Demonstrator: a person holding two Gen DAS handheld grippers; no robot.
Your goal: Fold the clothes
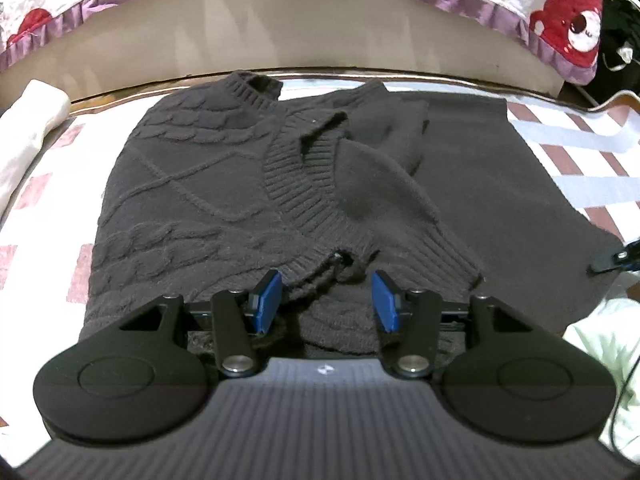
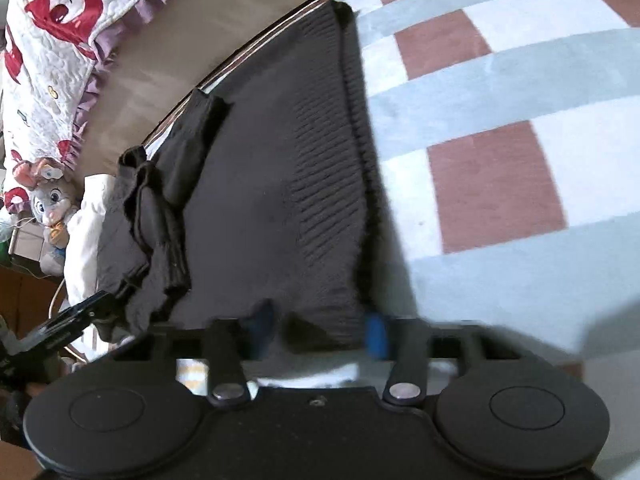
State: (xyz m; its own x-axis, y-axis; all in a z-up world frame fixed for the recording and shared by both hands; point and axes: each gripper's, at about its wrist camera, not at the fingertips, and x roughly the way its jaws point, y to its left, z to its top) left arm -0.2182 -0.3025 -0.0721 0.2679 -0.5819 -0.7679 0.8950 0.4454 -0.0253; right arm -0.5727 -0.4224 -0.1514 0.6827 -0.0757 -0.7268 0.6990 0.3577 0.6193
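A dark brown cable-knit sweater (image 1: 192,184) lies on the checked blanket, its left half and a sleeve folded over the middle. My left gripper (image 1: 326,300) is at the near edge, and a thick bunch of the knit fills the gap between its blue pads (image 1: 266,300). In the right wrist view the sweater's ribbed hem (image 2: 332,184) runs toward my right gripper (image 2: 318,326). The hem's near corner lies between its blurred blue pads (image 2: 376,332), which stand apart and do not press on it. The other gripper's tip (image 1: 616,262) shows at that corner.
The blanket (image 2: 492,184) has red, white and grey squares. A beige bed frame (image 1: 320,36) and a quilt (image 1: 568,28) with red bears lie behind. White cloth (image 1: 28,128) sits at the left, pale green cloth (image 1: 604,344) at the right. A plush rabbit (image 2: 50,204) stands beyond the bed.
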